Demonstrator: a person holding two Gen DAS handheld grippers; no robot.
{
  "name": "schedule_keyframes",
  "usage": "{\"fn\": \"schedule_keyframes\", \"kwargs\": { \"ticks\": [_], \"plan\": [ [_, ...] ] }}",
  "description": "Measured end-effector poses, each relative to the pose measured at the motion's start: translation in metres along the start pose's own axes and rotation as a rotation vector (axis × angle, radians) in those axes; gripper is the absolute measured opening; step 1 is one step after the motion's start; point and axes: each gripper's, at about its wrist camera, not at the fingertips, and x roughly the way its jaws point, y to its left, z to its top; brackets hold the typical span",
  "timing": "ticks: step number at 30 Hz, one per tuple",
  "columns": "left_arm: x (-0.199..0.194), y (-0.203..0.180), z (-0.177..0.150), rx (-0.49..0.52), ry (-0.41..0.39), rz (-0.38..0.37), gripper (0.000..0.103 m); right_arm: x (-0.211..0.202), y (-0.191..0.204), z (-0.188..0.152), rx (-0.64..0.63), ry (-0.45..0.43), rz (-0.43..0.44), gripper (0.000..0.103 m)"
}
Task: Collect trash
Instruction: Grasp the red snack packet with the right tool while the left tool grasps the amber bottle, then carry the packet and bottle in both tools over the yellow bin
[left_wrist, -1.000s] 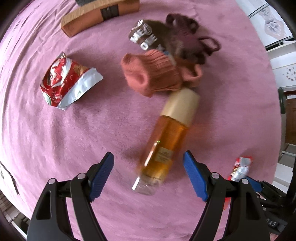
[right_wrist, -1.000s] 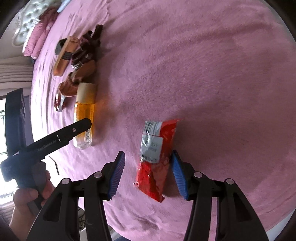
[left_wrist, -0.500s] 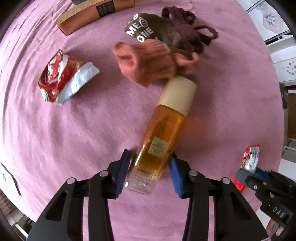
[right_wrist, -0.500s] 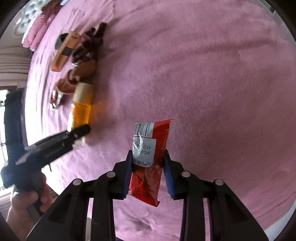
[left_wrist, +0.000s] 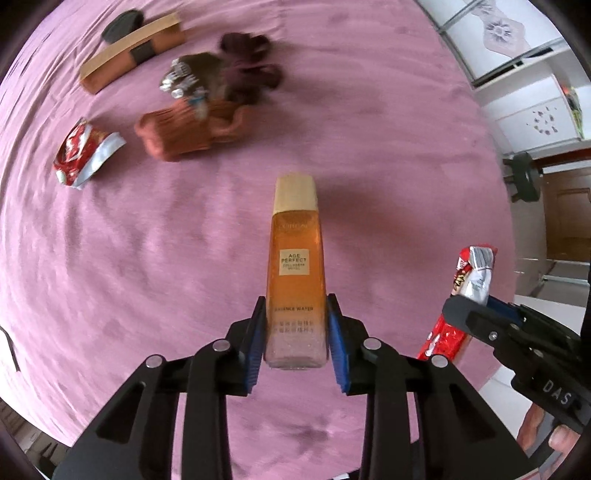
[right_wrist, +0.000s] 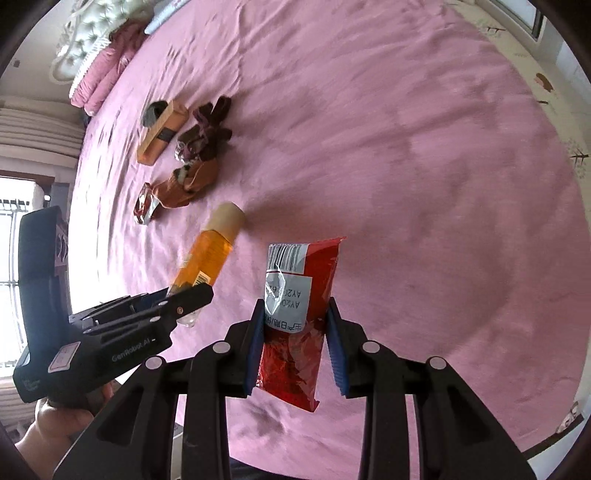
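Observation:
My left gripper is shut on an amber bottle with a beige cap and holds it raised above the pink bedspread. The bottle also shows in the right wrist view. My right gripper is shut on a red snack wrapper with a barcode label, lifted off the bed. That wrapper shows at the right of the left wrist view. A crumpled red and silver wrapper lies on the bed at the far left.
An orange-brown sock, a dark brown sock and a shiny dark packet lie together at the back. A tan box lies behind them. Pillows lie at the headboard. The bed edge runs along the right.
My left gripper closed on the bottle and lifted it, straightening it. My right gripper closed on the red wrapper and raised it off the bed.

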Motion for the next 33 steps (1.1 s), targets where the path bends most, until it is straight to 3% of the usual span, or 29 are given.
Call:
{"fn": "schedule_keyframes", "kwargs": {
  "ticks": [6,17,33],
  "plan": [
    [-0.002,-0.049,-0.006,0.035,-0.011,-0.037,0.031,-0.027,-0.028,-0.004,0.028,-0.040,-0.003,0.031],
    [0.009,-0.147,-0.006,0.069,0.003,-0.100,0.031,-0.079,-0.118,-0.008,0.106,-0.089,-0.013,0.031],
    [0.036,-0.300,0.037,0.213,0.041,-0.133,0.031,-0.146,-0.257,0.012,0.232,-0.168,-0.040,0.031]
  ]
}}
